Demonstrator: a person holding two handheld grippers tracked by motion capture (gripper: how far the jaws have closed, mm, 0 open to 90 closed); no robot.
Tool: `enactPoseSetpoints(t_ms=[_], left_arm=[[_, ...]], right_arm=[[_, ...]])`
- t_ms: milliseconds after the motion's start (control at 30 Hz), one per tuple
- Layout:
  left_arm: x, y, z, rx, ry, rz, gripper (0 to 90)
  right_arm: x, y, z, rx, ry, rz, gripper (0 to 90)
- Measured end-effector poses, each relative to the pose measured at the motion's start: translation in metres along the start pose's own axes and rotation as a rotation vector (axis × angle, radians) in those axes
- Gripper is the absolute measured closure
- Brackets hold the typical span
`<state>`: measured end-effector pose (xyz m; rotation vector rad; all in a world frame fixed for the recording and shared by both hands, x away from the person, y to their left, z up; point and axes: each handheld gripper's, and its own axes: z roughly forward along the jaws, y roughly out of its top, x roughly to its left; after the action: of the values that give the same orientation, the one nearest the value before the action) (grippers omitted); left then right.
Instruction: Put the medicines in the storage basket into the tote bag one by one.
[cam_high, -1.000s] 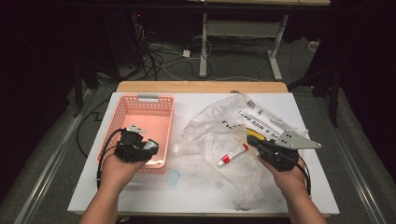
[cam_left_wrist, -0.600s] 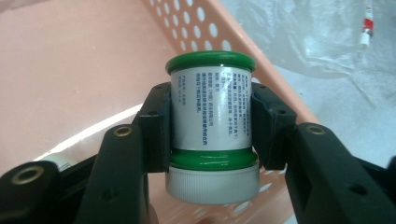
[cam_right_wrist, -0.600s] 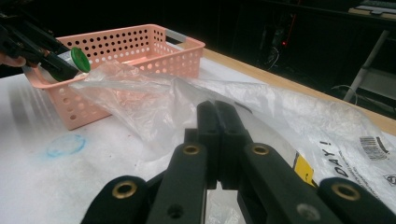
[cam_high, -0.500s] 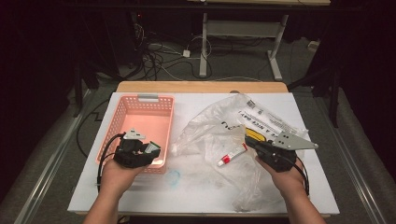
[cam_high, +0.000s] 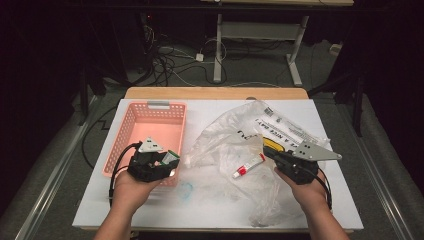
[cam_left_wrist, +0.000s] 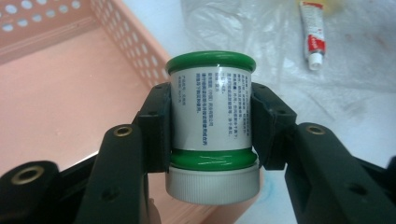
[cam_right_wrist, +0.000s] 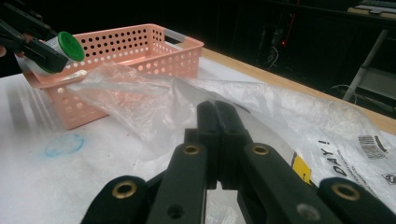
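Nearest the bottom edge of the high view, two forearms and hands reaching in. In the left hand, the left gripper (cam_high: 167, 161) clamped on a small jar (cam_left_wrist: 211, 122) with green bands and a white cap, both pads pressed flat against the label, the jar lying sideways over the near right corner of the pink basket (cam_high: 131, 131). Compared with a second ago, shifted a little toward the near rim and slightly raised, with the grip unchanged and the jar not yet released. Judged from that, the step in hand looks like carrying the jar to the basket for dropping, with only the letting go left; the basket floor below looks bare, so plenty of room. In the right hand, the right gripper (cam_high: 268, 151) with jaws pressed fully together, apparently pinching a fold of the clear plastic bag (cam_high: 225, 140), and held in place over that second, probably steadying the bag. Just beside it on the crumpled plastic, a small red and white tube (cam_high: 248, 165), lying flat and untouched, likely next for the basket. Farther off, the white table (cam_high: 210, 107) top, its wooden far edge, then dark floor with tangled cables (cam_high: 170, 62).
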<state>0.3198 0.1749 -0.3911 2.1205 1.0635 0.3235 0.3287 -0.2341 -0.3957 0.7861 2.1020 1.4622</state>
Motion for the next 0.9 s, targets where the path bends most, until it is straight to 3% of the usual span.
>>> enactPoseSetpoints(t_ms=[367,800,900], left_arm=[[-0.021,0.006,-0.003,-0.040,-0.059,0.041,53.6],[-0.054,0.006,0.024,0.003,-0.125,0.115,53.6],[-0.061,0.005,0.036,0.032,-0.134,0.134,53.6]], right_arm=[[0.000,0.001,-0.001,-0.003,0.001,-0.002,90.0],[0.002,0.000,0.002,0.003,0.008,-0.006,90.0],[0.003,0.000,0.002,0.005,0.010,-0.005,90.0]])
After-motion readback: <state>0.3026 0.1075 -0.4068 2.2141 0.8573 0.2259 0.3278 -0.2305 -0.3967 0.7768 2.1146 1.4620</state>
